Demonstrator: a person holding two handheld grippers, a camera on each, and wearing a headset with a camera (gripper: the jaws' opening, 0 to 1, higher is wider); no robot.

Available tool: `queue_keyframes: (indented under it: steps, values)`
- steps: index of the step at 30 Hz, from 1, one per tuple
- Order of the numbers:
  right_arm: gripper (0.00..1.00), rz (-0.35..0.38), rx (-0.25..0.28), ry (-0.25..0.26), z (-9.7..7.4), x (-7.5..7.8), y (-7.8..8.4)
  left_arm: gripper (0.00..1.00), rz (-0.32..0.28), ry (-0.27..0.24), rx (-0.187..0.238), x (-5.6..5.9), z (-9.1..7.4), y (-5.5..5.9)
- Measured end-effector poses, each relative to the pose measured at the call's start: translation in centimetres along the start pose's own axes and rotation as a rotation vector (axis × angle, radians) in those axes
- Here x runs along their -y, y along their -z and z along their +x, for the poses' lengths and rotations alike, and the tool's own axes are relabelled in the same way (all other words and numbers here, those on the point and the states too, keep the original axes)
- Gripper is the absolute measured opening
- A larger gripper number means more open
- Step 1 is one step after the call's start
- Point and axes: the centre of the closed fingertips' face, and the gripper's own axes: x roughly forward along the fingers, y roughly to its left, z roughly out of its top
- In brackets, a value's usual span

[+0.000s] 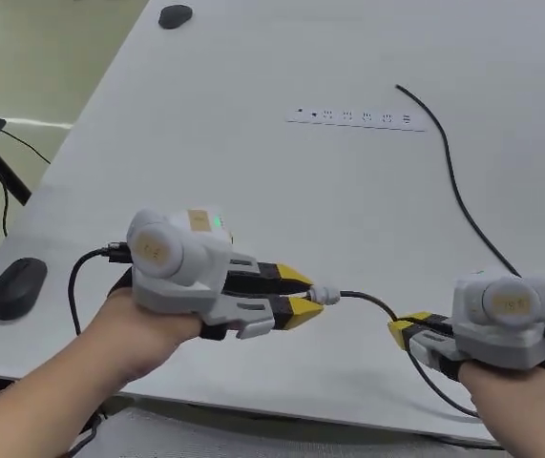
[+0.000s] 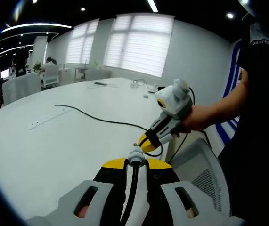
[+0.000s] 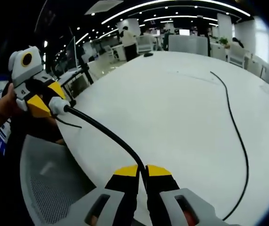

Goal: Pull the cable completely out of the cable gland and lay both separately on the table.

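Right of the cable gland [image 1: 325, 295], clenched in your left claw [image 1: 308, 292] above the bench [image 1: 253, 172] edge, the cable [image 1: 372, 301] ran to your right claw [image 1: 398, 329], which was clamped on it; the pull lay along that line.

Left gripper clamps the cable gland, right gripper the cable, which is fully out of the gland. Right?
No: the cable runs into the cable gland held by the left gripper, as the right gripper view shows. The rest holds.
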Motion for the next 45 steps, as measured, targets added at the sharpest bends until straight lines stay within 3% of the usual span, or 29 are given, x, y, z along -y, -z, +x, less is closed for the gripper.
queue_keyframes:
  steps: [5,9,13,16,18,21,26,31,38,45]
  values:
    - [0.0,-0.032,-0.024,-0.014,0.0,-0.5,0.4,0.15,0.0,0.001,-0.003,0.0,-0.1,0.1]
    - [0.0,-0.1,-0.028,-0.027,-0.1,-1.1,0.6,0.15,-0.006,-0.003,0.002,0.0,-0.2,0.1]
    - [0.0,-0.128,-0.013,-0.026,-0.5,-1.4,0.4,0.15,-0.008,-0.005,-0.001,0.0,-0.4,0.2]
    - [0.0,-0.129,0.03,-0.031,-1.1,-1.7,-0.5,0.15,-0.012,-0.006,0.003,0.0,-0.4,0.2]
    - [0.0,-0.162,0.071,-0.023,-1.6,-1.8,-1.5,0.15,-0.013,-0.007,0.006,0.0,-0.4,0.1]
    - [0.01,-0.232,0.092,-0.06,-2.2,-2.9,-2.3,0.15,-0.014,-0.004,0.01,0.2,-0.4,0.0]
    - [0.02,-0.352,0.095,-0.063,-3.1,-4.2,-3.8,0.15,-0.011,0.0,0.009,0.5,-0.4,0.0]
    - [0.14,-0.443,0.128,-0.077,-3.6,-5.7,-5.5,0.15,-0.005,0.006,0.001,0.7,-0.3,0.2]
    - [0.11,-0.625,0.129,-0.106,-3.3,-7.9,-6.4,0.15,-0.003,0.009,0.003,0.8,-0.3,0.0]
    - [0.06,-0.707,0.123,-0.124,-2.8,-9.0,-6.3,0.15,-0.002,0.011,0.001,0.8,-0.2,0.0]
